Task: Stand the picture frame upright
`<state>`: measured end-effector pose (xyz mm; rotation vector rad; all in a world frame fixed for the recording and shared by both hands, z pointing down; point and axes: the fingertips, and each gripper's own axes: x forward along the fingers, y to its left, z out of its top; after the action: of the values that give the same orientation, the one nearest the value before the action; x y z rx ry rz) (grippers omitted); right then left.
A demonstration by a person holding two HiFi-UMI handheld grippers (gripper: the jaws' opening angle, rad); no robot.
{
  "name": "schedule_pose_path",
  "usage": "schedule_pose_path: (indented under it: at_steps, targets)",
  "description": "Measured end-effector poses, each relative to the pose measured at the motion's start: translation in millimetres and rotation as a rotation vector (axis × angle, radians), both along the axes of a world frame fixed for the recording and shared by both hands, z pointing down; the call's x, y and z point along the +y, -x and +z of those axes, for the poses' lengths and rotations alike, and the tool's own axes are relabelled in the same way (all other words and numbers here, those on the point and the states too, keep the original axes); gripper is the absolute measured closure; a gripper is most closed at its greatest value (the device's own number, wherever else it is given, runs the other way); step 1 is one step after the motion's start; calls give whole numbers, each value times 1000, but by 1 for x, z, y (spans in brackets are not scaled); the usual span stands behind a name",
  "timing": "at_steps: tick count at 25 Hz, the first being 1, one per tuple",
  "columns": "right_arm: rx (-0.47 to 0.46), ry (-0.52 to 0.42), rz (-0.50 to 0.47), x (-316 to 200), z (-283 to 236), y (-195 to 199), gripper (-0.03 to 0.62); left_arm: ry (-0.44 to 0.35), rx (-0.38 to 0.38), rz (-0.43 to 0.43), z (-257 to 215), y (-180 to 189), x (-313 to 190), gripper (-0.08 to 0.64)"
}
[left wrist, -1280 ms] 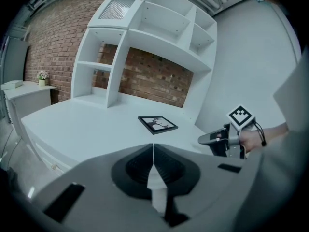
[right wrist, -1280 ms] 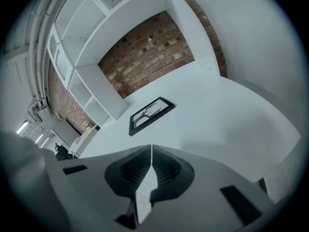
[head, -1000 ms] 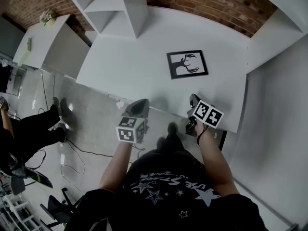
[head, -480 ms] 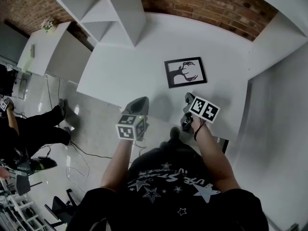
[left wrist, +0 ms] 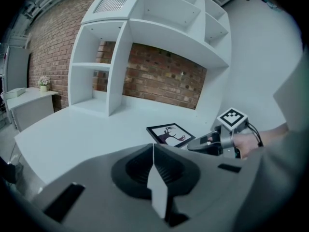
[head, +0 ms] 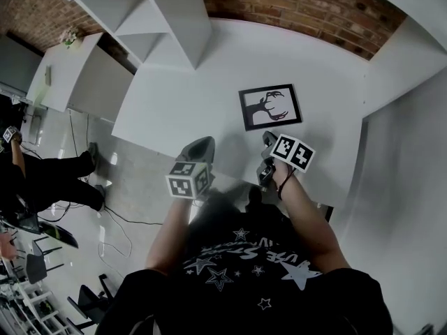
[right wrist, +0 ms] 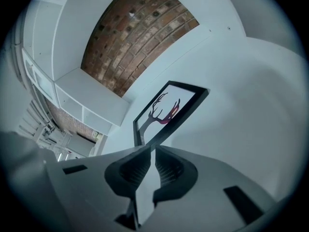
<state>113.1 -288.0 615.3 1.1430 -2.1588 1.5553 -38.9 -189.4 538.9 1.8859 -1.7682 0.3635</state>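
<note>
A black picture frame (head: 269, 106) with a dark deer silhouette on white lies flat on the white table (head: 188, 93). It also shows as the frame (left wrist: 170, 134) in the left gripper view and the frame (right wrist: 166, 112) just beyond the jaws in the right gripper view. My right gripper (head: 267, 139) is shut and empty, its tip close to the frame's near edge but apart from it. My left gripper (head: 204, 144) is shut and empty, over the table's front edge, left of the frame. The right gripper (left wrist: 200, 143) appears beside the frame in the left gripper view.
A white shelf unit (head: 164, 9) stands at the table's back left. A brick wall (head: 300, 5) runs behind. White walls (head: 405, 82) close the right side. A side cabinet (head: 66, 61) with a small flower pot stands left. A person's legs (head: 49, 176) and cables are on the floor, left.
Both grippers have moved forward toward the table. The right gripper has come nearer the frame's near edge and rolled a little. The frame has not moved.
</note>
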Motion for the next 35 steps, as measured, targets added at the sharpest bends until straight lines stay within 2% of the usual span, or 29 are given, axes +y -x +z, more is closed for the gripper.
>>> schedule_pose_path:
  at_steps: [3, 5, 8, 12, 18, 24, 32, 35]
  targets:
    - [-17, 25, 45, -3, 0, 5, 560, 6, 9, 25, 4, 10, -6, 541]
    - [-39, 42, 75, -6, -1, 13, 485, 13, 12, 48, 7, 20, -13, 541]
    - [-51, 73, 142, -7, 1, 19, 437, 21, 14, 116, 10, 30, -22, 541]
    - [-4, 79, 225, -13, 2, 20, 426, 22, 40, 181, 11, 44, -31, 541]
    - [119, 96, 325, -20, 8, 16, 387, 21, 77, 253, 17, 59, -38, 541]
    - [254, 142, 432, -21, 17, 14, 385, 28, 98, 329, 18, 75, -46, 541]
    - [503, 104, 448, -19, 18, 13, 394, 26, 105, 404, 18, 91, -54, 541]
    - [538, 93, 457, -19, 18, 15, 408, 27, 111, 419, 18, 95, -56, 541]
